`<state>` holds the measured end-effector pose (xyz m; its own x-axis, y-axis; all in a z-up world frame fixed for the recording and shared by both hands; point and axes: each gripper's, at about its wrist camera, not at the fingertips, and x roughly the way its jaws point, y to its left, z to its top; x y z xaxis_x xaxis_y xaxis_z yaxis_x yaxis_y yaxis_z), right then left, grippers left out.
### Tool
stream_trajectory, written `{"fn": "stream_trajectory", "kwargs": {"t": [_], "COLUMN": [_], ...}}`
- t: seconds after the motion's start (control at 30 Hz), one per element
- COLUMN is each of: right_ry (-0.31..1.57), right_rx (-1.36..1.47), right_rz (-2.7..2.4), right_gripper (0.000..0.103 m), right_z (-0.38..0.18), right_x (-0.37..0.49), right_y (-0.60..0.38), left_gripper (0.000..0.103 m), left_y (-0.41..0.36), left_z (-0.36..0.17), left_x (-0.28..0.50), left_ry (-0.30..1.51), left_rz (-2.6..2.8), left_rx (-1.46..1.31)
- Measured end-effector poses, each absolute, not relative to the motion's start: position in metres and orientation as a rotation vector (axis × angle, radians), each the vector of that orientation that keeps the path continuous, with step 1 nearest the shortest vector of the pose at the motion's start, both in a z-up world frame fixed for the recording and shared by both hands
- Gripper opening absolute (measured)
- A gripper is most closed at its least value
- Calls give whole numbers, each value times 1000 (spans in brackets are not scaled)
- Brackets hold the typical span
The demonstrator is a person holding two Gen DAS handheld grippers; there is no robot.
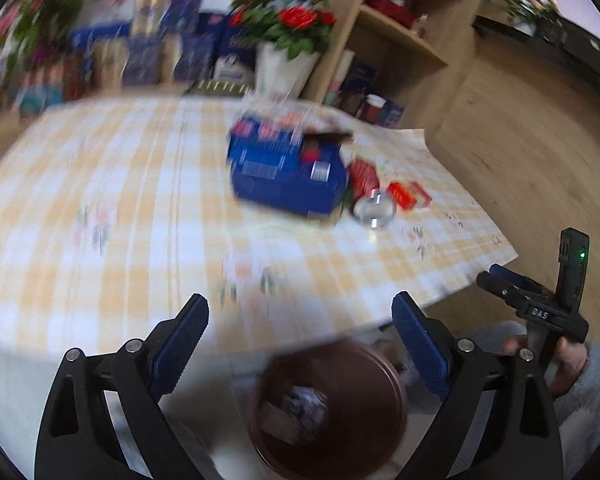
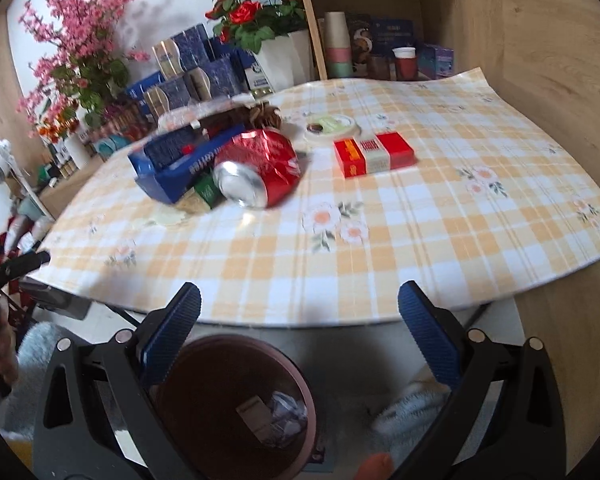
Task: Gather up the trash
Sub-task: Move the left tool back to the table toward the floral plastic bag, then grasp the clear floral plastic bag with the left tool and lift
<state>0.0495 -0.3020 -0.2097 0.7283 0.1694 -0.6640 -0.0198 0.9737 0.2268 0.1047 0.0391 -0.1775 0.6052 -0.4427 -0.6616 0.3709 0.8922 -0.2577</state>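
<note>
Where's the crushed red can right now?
In the right wrist view the crushed red can lies on its side on the checked tablecloth, left of centre, against the blue box and left of the red carton.

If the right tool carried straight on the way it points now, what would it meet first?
Most likely the near edge of the checked tablecloth, just beyond the open right tool; the crushed red can lies farther along. Depth is uncertain.

Near half of checked tablecloth (image 2: 380, 248) is bare, free path to table edge. Obstacles mid-table: blue box (image 2: 172, 168), crushed red can (image 2: 260, 168) touching it, red pack (image 2: 374, 154) just beside. Brown bin (image 2: 236, 408) below edge, mouth unobstructed.
</note>
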Motion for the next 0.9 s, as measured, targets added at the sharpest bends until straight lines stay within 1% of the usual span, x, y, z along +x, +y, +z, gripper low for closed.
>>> {"fn": "stream_trajectory", "kwargs": {"t": [0.17, 0.27, 0.3, 0.33, 0.37, 0.4, 0.43, 0.6, 0.8, 0.9], "right_ry": [745, 747, 747, 751, 750, 745, 750, 757, 777, 783], "right_rx": [246, 236, 226, 213, 210, 212, 217, 263, 274, 276], "right_rz": [146, 132, 121, 114, 113, 103, 89, 83, 78, 88], "right_gripper": [97, 97, 97, 97, 97, 97, 97, 97, 97, 97], "right_z": [-203, -201, -200, -199, -199, -198, -197, -199, -206, -208], "right_x": [76, 89, 92, 96, 98, 100, 102, 109, 117, 120], "right_y": [-311, -316, -317, -318, -320, -322, -325, -342, -349, -349], "left_gripper": [91, 91, 91, 88, 84, 77, 75, 73, 73, 71], "left_y": [2, -35, -44, -54, -63, -71, -74, -88, -109, -113], "left_z": [-143, -135, -136, -138, -141, -145, -148, -162, -183, -189], "left_x": [161, 201, 214, 225, 236, 250, 261, 301, 326, 337], "left_ry": [737, 716, 715, 721, 728, 740, 753, 764, 783, 802], "left_rz": [-477, -516, -524, -525, -523, -525, -537, -560, -513, -489], "left_rx": [48, 190, 247, 306, 356, 393, 400, 452, 582, 590]}}
